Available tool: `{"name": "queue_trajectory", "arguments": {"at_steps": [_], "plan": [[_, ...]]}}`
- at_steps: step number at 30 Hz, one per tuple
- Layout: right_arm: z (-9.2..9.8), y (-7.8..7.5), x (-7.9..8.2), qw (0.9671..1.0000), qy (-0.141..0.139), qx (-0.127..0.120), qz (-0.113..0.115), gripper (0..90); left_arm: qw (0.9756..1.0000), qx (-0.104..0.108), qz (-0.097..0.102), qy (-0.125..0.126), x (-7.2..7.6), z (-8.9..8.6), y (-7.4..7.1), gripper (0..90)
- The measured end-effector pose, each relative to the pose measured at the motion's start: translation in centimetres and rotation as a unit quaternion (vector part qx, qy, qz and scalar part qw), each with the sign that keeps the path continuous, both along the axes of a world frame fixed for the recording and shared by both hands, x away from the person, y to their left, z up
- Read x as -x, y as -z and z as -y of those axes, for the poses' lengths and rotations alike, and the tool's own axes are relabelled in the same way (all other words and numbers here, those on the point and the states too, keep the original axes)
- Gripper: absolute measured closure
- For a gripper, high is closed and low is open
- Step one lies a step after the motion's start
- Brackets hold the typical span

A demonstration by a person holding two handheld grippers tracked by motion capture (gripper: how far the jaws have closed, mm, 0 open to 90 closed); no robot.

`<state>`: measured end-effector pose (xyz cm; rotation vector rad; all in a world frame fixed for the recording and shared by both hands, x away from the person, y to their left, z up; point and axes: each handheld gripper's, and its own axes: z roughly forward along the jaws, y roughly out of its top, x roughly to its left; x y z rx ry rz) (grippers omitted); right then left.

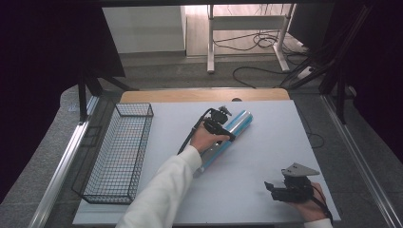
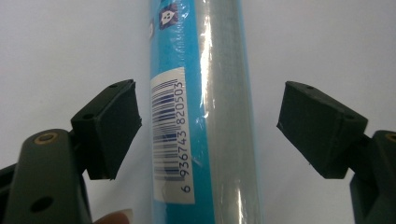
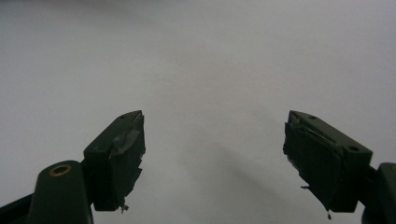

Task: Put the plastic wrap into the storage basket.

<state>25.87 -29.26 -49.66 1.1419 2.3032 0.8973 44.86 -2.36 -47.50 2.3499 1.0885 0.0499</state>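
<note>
The high view is evenly lit on the white table [image 1: 266, 142], while its left and right edges fall into near-black — a bright patch of floor shows at the top. Detail there is soft and grainy. In the left gripper view, glare streaks run down the wrapped blue roll [image 2: 201, 112] (its barcode stays sharp). The right gripper view is dimmer and greyish — a faint diagonal shadow crosses the tabletop.

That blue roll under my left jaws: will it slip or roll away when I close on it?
The blue roll is round and lies flat, so a nudge could roll it. Its glossy wrap looks slippery. The left gripper straddles it, open, so a centred squeeze should hold.
</note>
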Motion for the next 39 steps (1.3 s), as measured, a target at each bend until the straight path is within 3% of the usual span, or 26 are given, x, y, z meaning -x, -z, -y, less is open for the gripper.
{"name": "queue_trajectory", "arguments": {"at_steps": [13,19,32,38,39], "plan": [[0.2,0.2,-0.1,1.0,0.002,0.007,-0.001,20.9,0.9987,-0.037,-0.036,0.003,-1.3,1.7,1.4,23.5],[0.2,0.2,-0.1,1.0,0.002,0.009,-0.002,20.8,0.9965,-0.051,-0.067,-0.007,-1.7,1.8,2.1,30.3],[0.3,0.2,-0.1,0.9999,0.008,0.012,-0.002,21.0,0.9943,-0.075,-0.076,-0.004,-1.8,2.1,1.7,31.6],[0.5,0.2,-0.1,0.9999,0.008,0.011,-0.001,21.0,0.9929,-0.085,-0.083,0.0,-2.0,1.2,0.9,31.7],[0.5,0.2,-0.1,0.9999,0.008,0.011,-0.001,21.1,0.9925,-0.088,-0.085,0.0,-2.0,0.7,0.3,31.6]]}}
